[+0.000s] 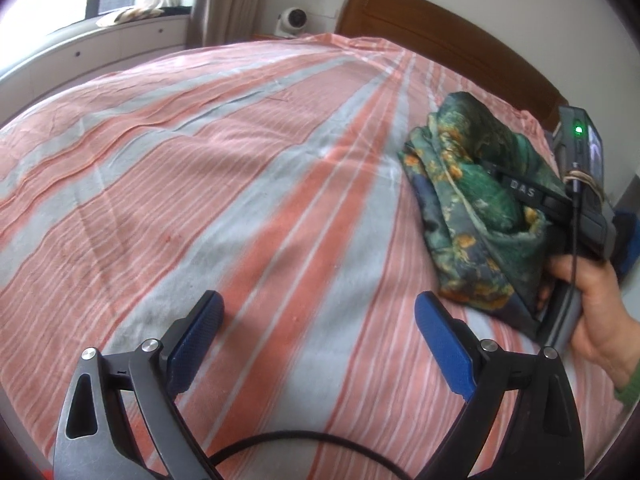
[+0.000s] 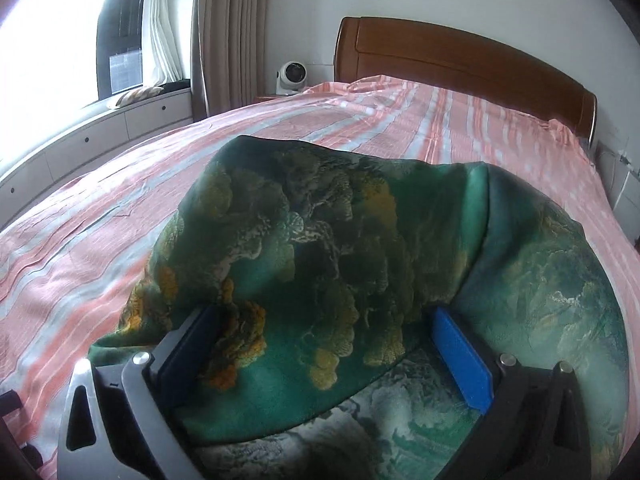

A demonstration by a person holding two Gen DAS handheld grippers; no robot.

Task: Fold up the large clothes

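Nearest to us, the left gripper (image 1: 316,344) is hovering over the striped bed sheet (image 1: 200,184) with its jaws spread wide and nothing between them. A little farther, the right gripper (image 2: 324,344) is also standing fully spread, and the green patterned garment (image 2: 320,240) is bulging between its blue pads (image 2: 460,360); we cannot tell if they are pressing it. The garment is lying bunched on the bed's right side, near the wooden headboard (image 2: 460,52). We are judging it soft, light and probably slippery, so we are planning to pinch a hem or corner, not the thick bundle.
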